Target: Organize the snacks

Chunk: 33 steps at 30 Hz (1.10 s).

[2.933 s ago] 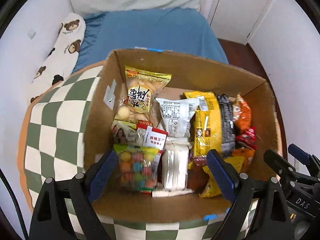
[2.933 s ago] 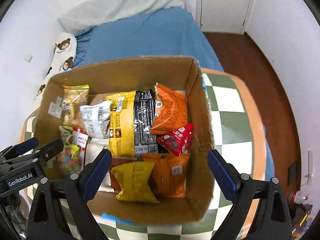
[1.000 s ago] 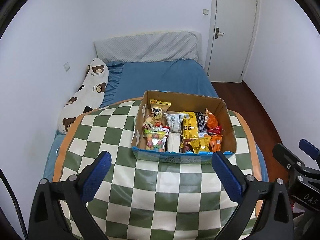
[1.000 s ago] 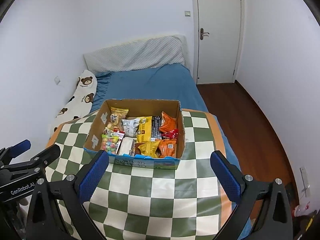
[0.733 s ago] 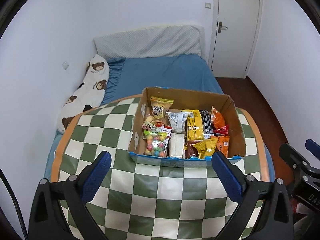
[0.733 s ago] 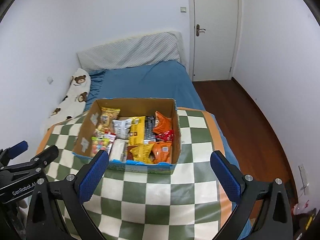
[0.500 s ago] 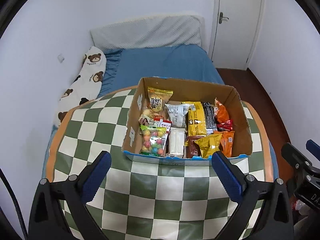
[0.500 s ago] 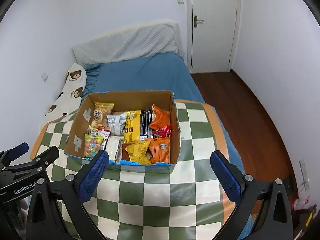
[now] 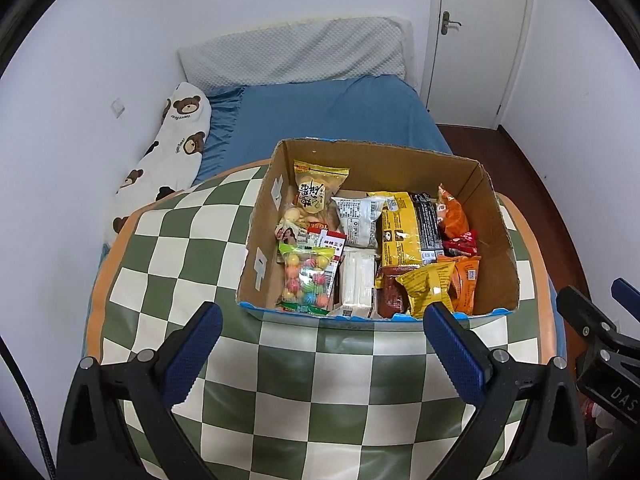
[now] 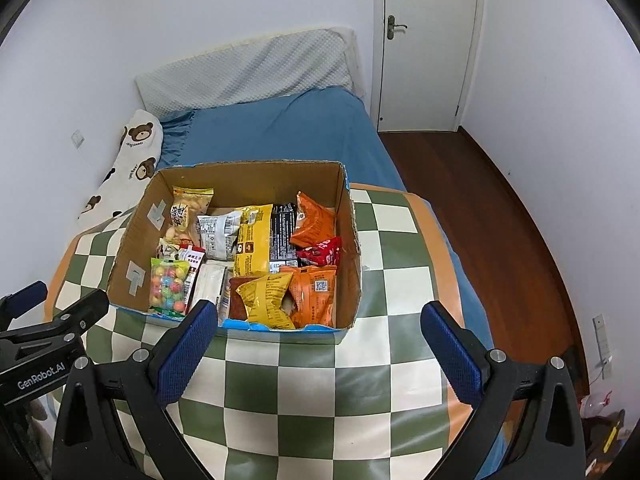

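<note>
An open cardboard box [image 9: 494,236] stands on the green-and-white checked table [image 9: 312,364], packed with snack packets: a bag of coloured candy balls [image 9: 306,276], a white packet [image 9: 358,282], a yellow packet [image 9: 400,232], orange packets [image 9: 452,216] and a yellow bag [image 9: 428,286]. The box also shows in the right wrist view [image 10: 350,236]. My left gripper [image 9: 322,338] is open and empty, in front of the box. My right gripper [image 10: 318,332] is open and empty, near the box's front right corner.
A bed with a blue sheet [image 9: 328,116] lies behind the table, with a bear-print pillow [image 9: 168,148] on the left. A white door [image 10: 428,40] and wooden floor [image 10: 500,220] are on the right. The table's edge [image 10: 448,264] runs close to the box on the right.
Both grippers pulled far back from the box between 2.9 s and 1.0 s ago, then moved nearer again; the box now looks larger. Both stayed open and empty.
</note>
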Each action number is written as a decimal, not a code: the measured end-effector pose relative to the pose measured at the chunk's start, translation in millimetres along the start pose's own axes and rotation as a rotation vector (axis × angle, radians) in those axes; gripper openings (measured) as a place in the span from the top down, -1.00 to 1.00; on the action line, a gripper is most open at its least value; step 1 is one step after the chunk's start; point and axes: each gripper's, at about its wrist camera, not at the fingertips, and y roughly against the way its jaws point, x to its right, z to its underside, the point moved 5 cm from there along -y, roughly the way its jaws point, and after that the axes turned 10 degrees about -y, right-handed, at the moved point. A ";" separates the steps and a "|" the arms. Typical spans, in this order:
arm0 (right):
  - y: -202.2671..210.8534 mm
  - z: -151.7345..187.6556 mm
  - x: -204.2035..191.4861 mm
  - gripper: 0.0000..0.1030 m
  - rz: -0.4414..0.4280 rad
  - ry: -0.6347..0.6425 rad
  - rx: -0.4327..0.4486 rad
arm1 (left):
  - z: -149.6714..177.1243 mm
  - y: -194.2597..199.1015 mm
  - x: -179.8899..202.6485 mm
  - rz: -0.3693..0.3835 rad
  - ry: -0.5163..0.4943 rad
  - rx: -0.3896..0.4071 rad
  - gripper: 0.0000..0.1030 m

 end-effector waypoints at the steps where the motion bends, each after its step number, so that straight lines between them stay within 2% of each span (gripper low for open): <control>1: 0.2 0.2 0.6 -1.00 0.002 0.000 0.001 | 0.1 -0.8 0.0 0.001 0.001 -0.001 -1.00; 33: 4.6 2.6 -0.8 -1.00 0.001 0.009 0.003 | -0.2 -1.1 0.3 -0.001 0.001 0.002 -1.00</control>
